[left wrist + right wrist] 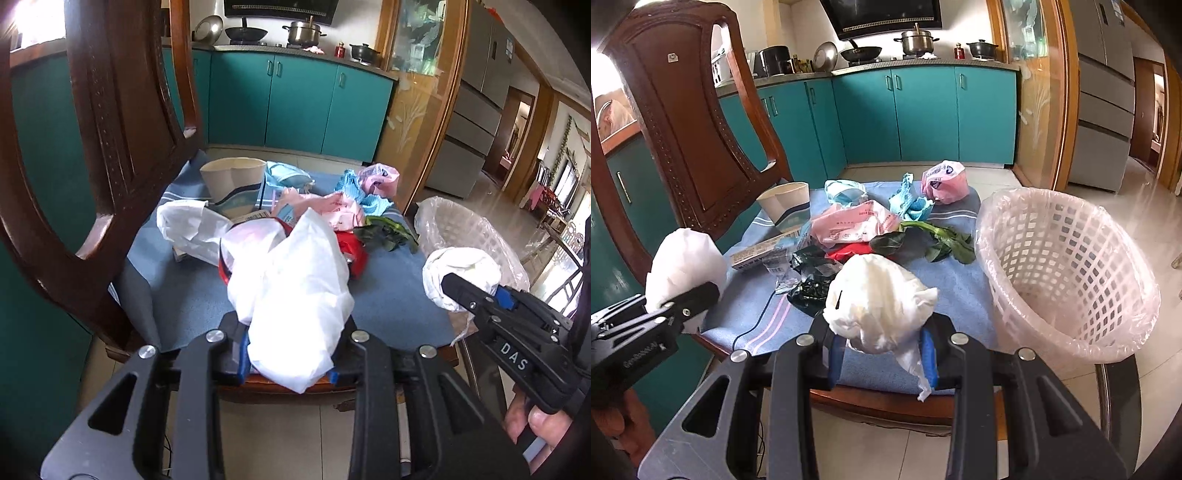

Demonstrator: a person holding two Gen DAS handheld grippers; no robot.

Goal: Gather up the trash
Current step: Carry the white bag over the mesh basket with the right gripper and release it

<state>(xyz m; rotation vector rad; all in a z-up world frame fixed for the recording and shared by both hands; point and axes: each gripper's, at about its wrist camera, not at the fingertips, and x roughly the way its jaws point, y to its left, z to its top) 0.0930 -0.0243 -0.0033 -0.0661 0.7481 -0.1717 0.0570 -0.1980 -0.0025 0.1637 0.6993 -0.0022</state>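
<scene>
Left gripper (291, 363): fingers closed on a white plastic bag (299, 295), held just above the near edge of the blue cloth (388, 295). Right gripper (882, 356): fingers clamped on a crumpled white wad (882, 302) (paper or thin plastic, cannot tell which), just left of the lined white basket (1067, 273). Remaining trash on the cloth: paper cup (785, 203), pink wrapper (849, 221), pink bag (945, 181), green leaves (923, 243), black scrap (812, 277).

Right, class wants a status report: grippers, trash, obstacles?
Left gripper shut on white bag. Right gripper shut on white wad. Basket beside it, unobstructed.
</scene>
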